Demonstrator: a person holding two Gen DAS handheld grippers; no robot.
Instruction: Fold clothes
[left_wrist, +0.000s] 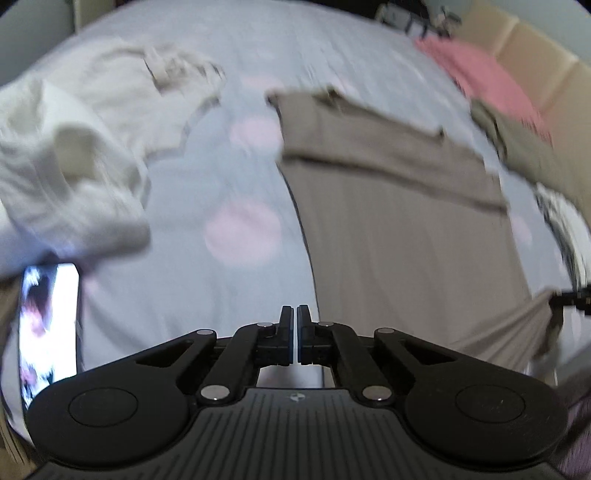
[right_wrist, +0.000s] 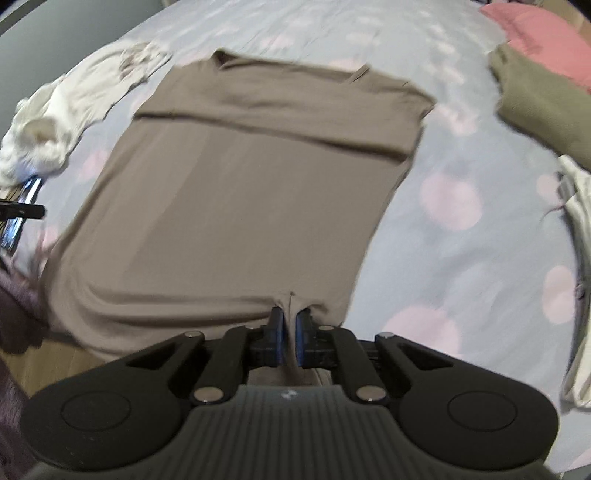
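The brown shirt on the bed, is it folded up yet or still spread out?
Mostly spread out. The brown shirt lies flat on the bed, only its far part folded over. The right gripper pinches its near hem.

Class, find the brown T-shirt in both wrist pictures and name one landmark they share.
Left wrist view: brown T-shirt fills right of centre.
Right wrist view: brown T-shirt spreads across centre-left; the right hand-held gripper pinches its near hem.
Shared landmark: cream garment, left of it.

The left gripper (left_wrist: 297, 314) hovers with its jaws pressed together, nothing between them. The right gripper (right_wrist: 290, 317) is clamped on the near hem of the taupe shirt (right_wrist: 240, 192).
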